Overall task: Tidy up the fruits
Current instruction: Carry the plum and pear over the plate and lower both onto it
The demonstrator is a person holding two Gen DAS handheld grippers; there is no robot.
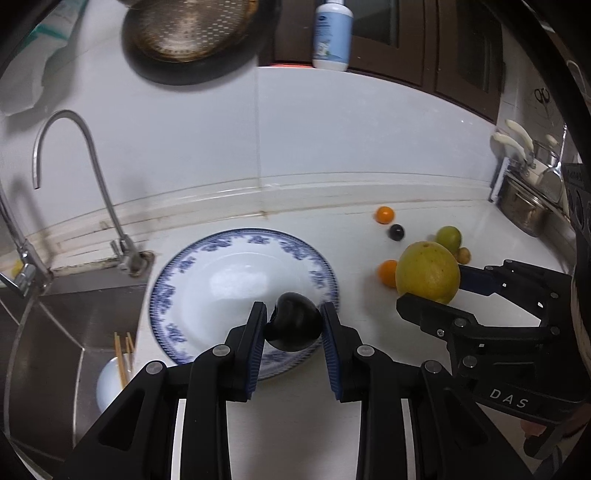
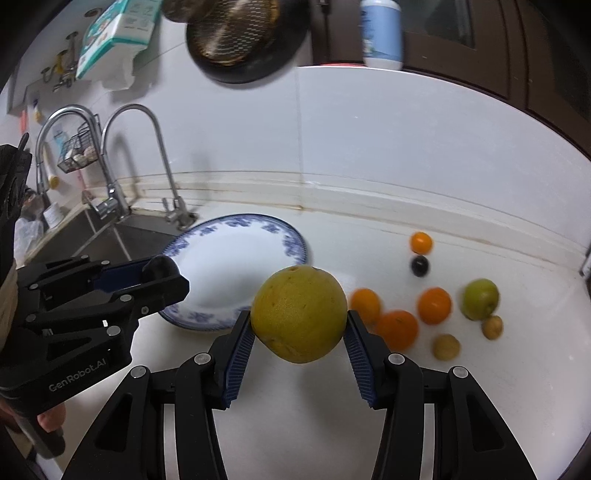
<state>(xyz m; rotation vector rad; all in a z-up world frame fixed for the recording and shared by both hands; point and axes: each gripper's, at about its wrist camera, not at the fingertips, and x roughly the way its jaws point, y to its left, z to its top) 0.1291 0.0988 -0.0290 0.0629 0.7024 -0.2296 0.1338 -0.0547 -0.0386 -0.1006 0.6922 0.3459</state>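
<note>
My left gripper (image 1: 293,323) is shut on a dark plum (image 1: 293,325) and holds it over the near rim of the blue-patterned white plate (image 1: 207,266). My right gripper (image 2: 299,326) is shut on a large yellow-green citrus (image 2: 299,314) and holds it above the counter, right of the plate (image 2: 229,254). The left gripper (image 2: 162,273) shows at the left of the right wrist view; the right gripper (image 1: 436,291) shows with the citrus (image 1: 428,271) in the left wrist view. Several oranges (image 2: 434,304), a green fruit (image 2: 480,299), a small dark fruit (image 2: 420,266) and small yellowish fruits (image 2: 447,347) lie on the counter.
A steel sink (image 1: 74,317) with a tap (image 1: 85,147) lies left of the plate; a bowl with chopsticks (image 1: 114,373) sits in it. A pan (image 1: 192,33) and a bottle (image 1: 332,33) hang above. A metal pot and knife rack (image 1: 524,206) stand at the right.
</note>
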